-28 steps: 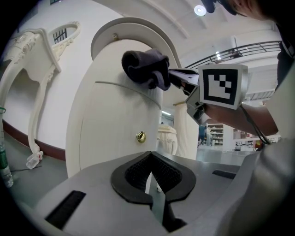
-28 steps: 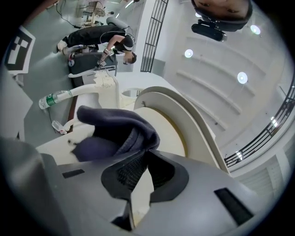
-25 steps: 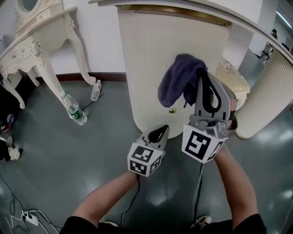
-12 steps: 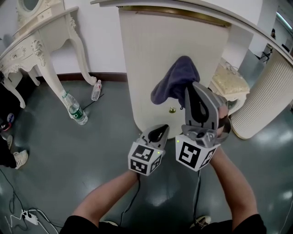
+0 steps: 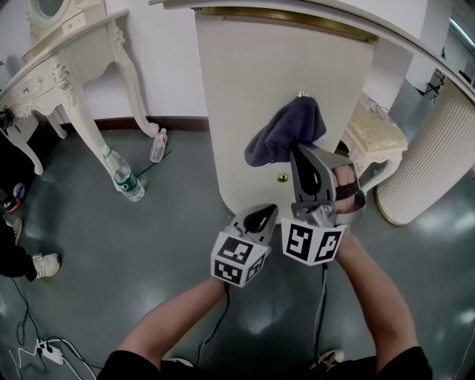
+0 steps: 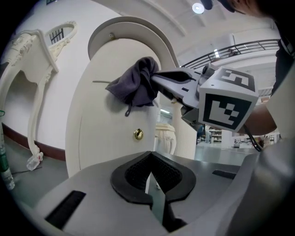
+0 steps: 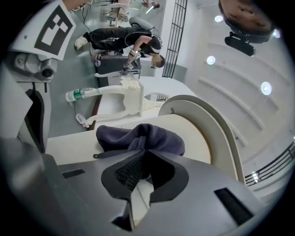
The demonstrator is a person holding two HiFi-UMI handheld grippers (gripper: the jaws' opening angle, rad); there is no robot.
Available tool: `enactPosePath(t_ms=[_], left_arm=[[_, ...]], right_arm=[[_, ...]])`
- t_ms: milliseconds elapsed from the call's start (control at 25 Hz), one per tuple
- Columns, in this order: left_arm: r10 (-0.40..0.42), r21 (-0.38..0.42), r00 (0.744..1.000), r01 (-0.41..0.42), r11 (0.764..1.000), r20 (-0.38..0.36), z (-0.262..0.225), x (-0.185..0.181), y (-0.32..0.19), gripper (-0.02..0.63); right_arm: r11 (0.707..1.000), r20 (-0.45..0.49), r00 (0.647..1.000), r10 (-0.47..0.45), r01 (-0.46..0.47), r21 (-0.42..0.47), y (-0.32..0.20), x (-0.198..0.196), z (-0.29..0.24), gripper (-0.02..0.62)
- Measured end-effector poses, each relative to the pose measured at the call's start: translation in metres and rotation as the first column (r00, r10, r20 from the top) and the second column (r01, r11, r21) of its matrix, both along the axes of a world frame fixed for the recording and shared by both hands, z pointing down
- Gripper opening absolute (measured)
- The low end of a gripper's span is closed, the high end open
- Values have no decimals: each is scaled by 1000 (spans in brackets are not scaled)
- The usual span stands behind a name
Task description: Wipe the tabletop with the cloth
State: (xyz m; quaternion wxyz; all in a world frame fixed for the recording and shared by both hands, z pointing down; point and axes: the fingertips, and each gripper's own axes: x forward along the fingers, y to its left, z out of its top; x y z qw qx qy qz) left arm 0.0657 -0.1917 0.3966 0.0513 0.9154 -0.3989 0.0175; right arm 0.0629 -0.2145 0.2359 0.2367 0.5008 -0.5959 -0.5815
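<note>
right gripper [image 5: 299, 151] is clamped on the cloth [image 5: 285, 130], its jaws pinching a fold of the fabric at their tips. left gripper [image 5: 261, 214] sits just beside it, lower and to its left. its jaws are pressed together with nothing between them. each gripper carries a cube with black-and-white square markers, which show patterns only, no letters. a plastic bottle [image 5: 125, 180] lying on the grey floor has a green label, but its print is too small to read. a second, clear bottle [image 5: 156, 145] lies near it, by the leg of an ornate cream dressing table [image 5: 70, 82].

the cloth is dark blue-violet, plush and thick, bunched into a soft lump with rounded folds. a thin loop [image 6: 127, 110] of the same colour dangles from its underside in the left gripper view. the cloth is held up in the air in front of a cream curved cabinet front [image 5: 237, 96], below the white top rim [image 5: 319, 10] and above a small brass knob [image 5: 280, 177]. whether it touches the panel cannot be told.

in the head view its long axis runs on a slant from upper right to lower left. the free end droops away from the jaws toward the left.
</note>
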Motion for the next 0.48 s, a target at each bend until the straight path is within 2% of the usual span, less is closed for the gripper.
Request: enactPosePath(t_ms=[120, 200, 320, 480], left_arm=[[-4, -6, 1000, 4, 1000, -1, 2, -1, -1, 8], [-4, -8, 1000, 3, 1000, -5, 2, 0, -1, 8], [-1, -8, 1000, 1, 1000, -5, 3, 0, -2, 8], [0, -14, 1000, 0, 1000, 13, 11, 0, -1, 8]], right_arm=[[998, -41, 999, -8, 6, -64, -2, -5, 25, 23], [998, -57, 998, 1, -5, -58, -3, -4, 34, 23], [999, -4, 1000, 23, -23, -48, -8, 2, 26, 23], [995, 67, 997, 27, -20, -96, -17, 11, 25, 23]])
